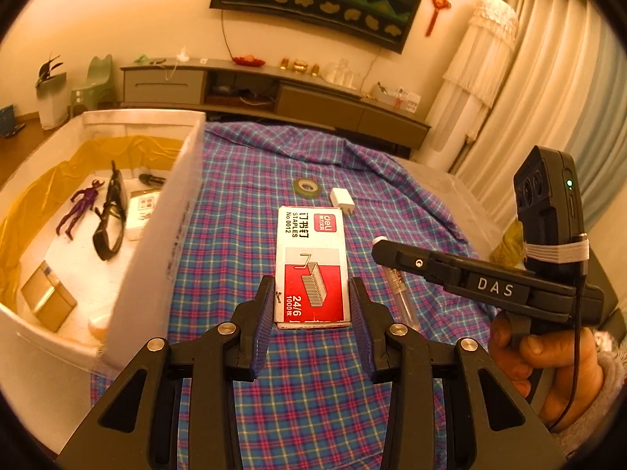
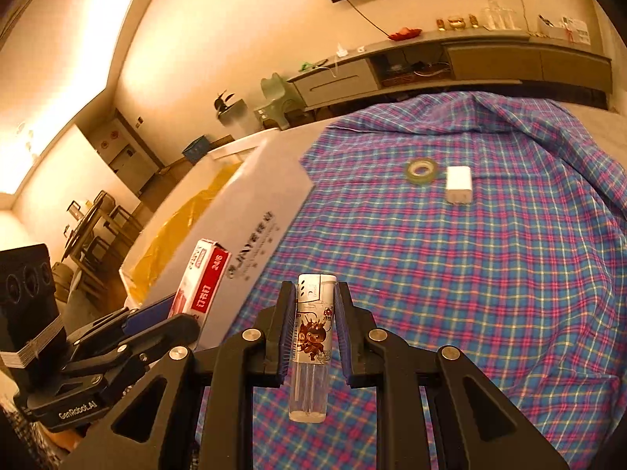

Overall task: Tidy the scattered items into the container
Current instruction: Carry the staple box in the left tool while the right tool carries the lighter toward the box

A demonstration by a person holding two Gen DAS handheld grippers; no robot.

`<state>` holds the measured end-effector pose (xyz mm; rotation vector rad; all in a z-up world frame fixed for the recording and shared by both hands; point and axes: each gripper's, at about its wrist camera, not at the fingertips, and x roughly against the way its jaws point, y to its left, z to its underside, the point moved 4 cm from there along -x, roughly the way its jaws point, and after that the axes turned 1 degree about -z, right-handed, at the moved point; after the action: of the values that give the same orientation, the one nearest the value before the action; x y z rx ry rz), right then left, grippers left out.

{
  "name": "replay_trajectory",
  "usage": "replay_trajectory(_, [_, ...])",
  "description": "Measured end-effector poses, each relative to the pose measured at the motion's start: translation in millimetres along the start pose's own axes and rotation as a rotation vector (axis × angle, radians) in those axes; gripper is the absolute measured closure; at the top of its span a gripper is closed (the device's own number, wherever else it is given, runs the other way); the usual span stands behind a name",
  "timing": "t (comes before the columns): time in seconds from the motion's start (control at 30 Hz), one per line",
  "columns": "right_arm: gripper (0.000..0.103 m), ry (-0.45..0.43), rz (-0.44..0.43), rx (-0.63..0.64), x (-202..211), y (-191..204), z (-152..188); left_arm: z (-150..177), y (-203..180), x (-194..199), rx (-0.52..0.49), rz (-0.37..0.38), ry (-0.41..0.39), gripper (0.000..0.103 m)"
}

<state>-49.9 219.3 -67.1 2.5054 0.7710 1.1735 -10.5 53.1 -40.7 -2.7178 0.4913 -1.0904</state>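
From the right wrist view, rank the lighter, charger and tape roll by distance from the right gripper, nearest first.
1. Lighter: held in the right gripper, centre.
2. Charger: on the plaid cloth, ahead and right.
3. Tape roll: just left of the charger, slightly farther back; a narrow call.

my left gripper holds the staple box above the cloth, the container just to its left. my right gripper holds the lighter, to the right of the box. ahead on the cloth, the tape roll lies just left of the charger.
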Motion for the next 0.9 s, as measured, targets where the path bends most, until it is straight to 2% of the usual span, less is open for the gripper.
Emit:
replay_trajectory(0.6, [0.082, -0.002, -0.076, 0.128, -6.4, 91.8, -24.0, -11.8, 57.5, 57.5, 0.104, -0.070, -0.084, 0.064])
replay_trajectory(0.9, [0.082, -0.001, -0.105, 0.208, -16.8, 137.5, -39.9, -19.4, 82.4, 77.2, 0.145, -0.079, -0.122, 0.064])
